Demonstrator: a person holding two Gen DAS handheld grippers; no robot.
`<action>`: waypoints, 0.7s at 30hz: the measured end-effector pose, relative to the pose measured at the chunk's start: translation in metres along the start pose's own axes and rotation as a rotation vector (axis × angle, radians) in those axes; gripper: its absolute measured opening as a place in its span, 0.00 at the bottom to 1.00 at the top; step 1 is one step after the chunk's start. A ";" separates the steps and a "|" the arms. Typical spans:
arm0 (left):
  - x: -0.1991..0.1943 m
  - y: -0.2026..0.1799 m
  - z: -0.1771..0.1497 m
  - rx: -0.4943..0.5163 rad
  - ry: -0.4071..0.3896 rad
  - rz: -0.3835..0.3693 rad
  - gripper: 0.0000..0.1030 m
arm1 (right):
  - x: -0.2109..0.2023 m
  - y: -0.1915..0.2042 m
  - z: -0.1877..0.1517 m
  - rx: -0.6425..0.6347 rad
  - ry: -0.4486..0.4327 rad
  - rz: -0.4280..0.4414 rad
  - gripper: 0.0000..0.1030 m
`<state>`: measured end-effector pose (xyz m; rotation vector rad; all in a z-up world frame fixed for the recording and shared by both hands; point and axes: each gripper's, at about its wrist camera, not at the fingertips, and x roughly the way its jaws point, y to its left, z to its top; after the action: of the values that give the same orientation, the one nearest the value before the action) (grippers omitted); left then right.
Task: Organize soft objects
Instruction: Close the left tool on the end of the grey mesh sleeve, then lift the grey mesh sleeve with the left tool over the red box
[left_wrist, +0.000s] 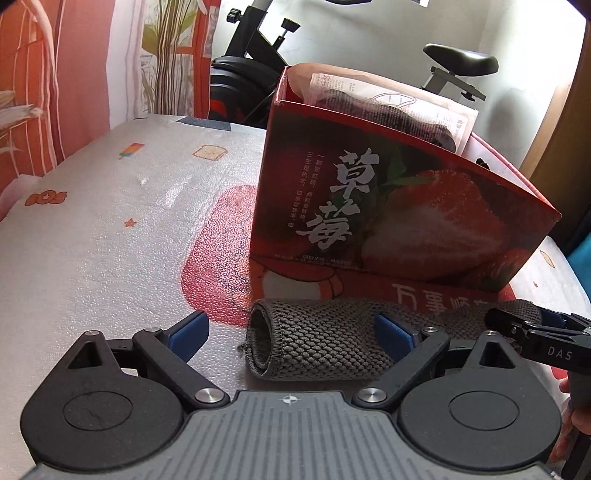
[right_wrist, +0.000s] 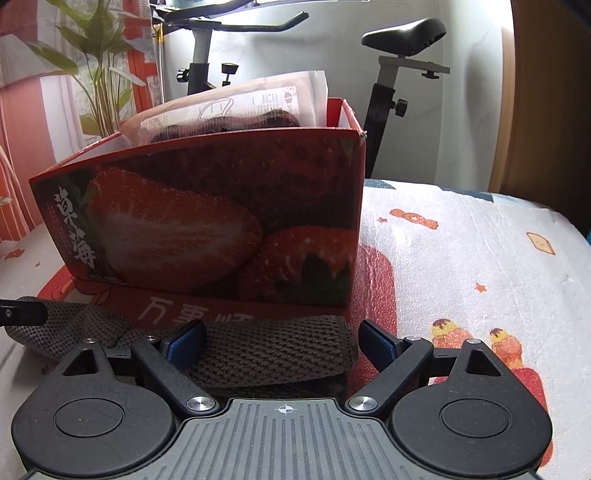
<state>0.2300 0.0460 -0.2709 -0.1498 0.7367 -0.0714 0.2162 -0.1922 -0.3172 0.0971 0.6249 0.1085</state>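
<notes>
Red box (left_wrist: 388, 206) reads "草莓"; right hand-held gripper (left_wrist: 532, 325) reads "DAS".

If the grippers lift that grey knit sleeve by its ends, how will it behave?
The knit sleeve will probably sag in the middle: it lies limp and creased on the mat. Its coarse weave should give the left gripper and right gripper good grip, so slipping seems unlikely. It looks light and hardly fragile.

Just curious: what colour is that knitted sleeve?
Dark grey-brown knitted sleeve, clearest in the left wrist view.
</notes>
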 end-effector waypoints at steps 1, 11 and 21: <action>0.002 -0.001 0.000 0.002 0.003 -0.002 0.92 | 0.002 -0.001 -0.001 0.006 0.008 0.003 0.83; 0.014 -0.002 -0.005 0.011 0.041 -0.035 0.74 | 0.004 -0.001 -0.009 0.015 0.036 0.041 0.67; 0.002 -0.001 -0.015 0.039 0.023 -0.088 0.37 | -0.013 0.011 -0.012 -0.022 0.036 0.085 0.35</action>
<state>0.2216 0.0431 -0.2831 -0.1438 0.7509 -0.1714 0.1982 -0.1820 -0.3176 0.1009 0.6555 0.1998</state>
